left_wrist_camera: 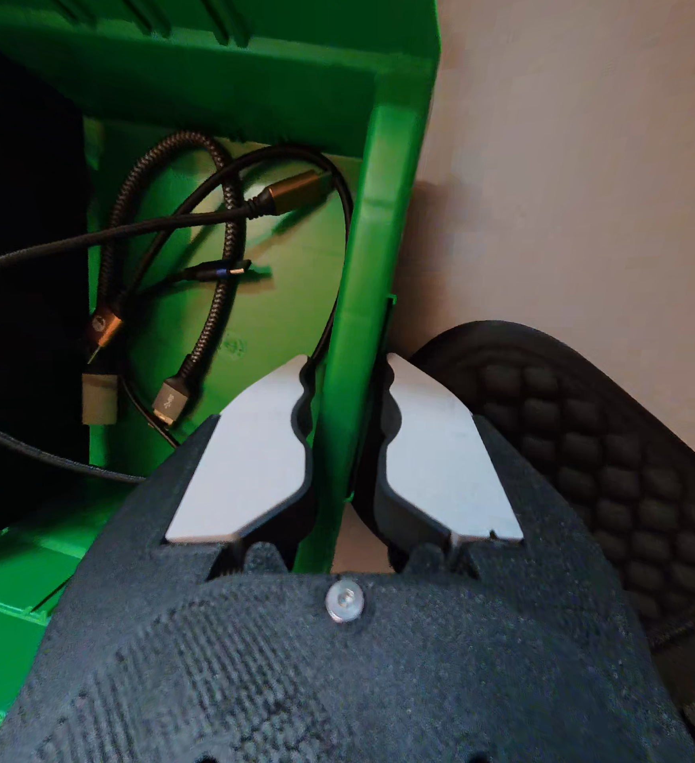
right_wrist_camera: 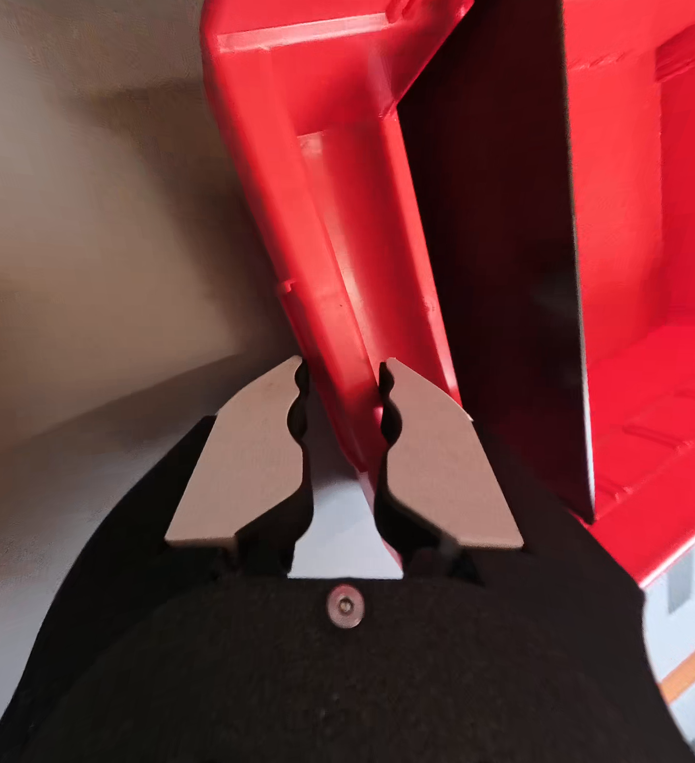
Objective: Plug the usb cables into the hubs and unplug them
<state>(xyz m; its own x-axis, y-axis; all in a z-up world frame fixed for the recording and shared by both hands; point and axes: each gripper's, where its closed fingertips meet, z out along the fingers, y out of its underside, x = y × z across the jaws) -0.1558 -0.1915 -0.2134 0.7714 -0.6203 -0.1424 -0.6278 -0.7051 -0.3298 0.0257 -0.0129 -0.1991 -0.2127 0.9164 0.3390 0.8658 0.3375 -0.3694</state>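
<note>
My left gripper (left_wrist_camera: 347,359) is shut on the right side wall of a green plastic bin (left_wrist_camera: 383,231), one finger inside and one outside. Several black and braided USB cables (left_wrist_camera: 222,231) lie tangled on the bin's floor, with a bronze plug (left_wrist_camera: 296,190), a grey plug (left_wrist_camera: 168,402) and a small dark plug (left_wrist_camera: 230,271). My right gripper (right_wrist_camera: 343,361) is shut on the left side wall of a red plastic bin (right_wrist_camera: 296,173), which looks tilted. No cable or hub shows in the red bin.
A black panel (right_wrist_camera: 498,256) stands inside the red bin. A dark area (left_wrist_camera: 19,206) covers the green bin's left part. A black bumpy pad (left_wrist_camera: 585,454) lies right of the green bin. A pale wall (left_wrist_camera: 585,165) is behind.
</note>
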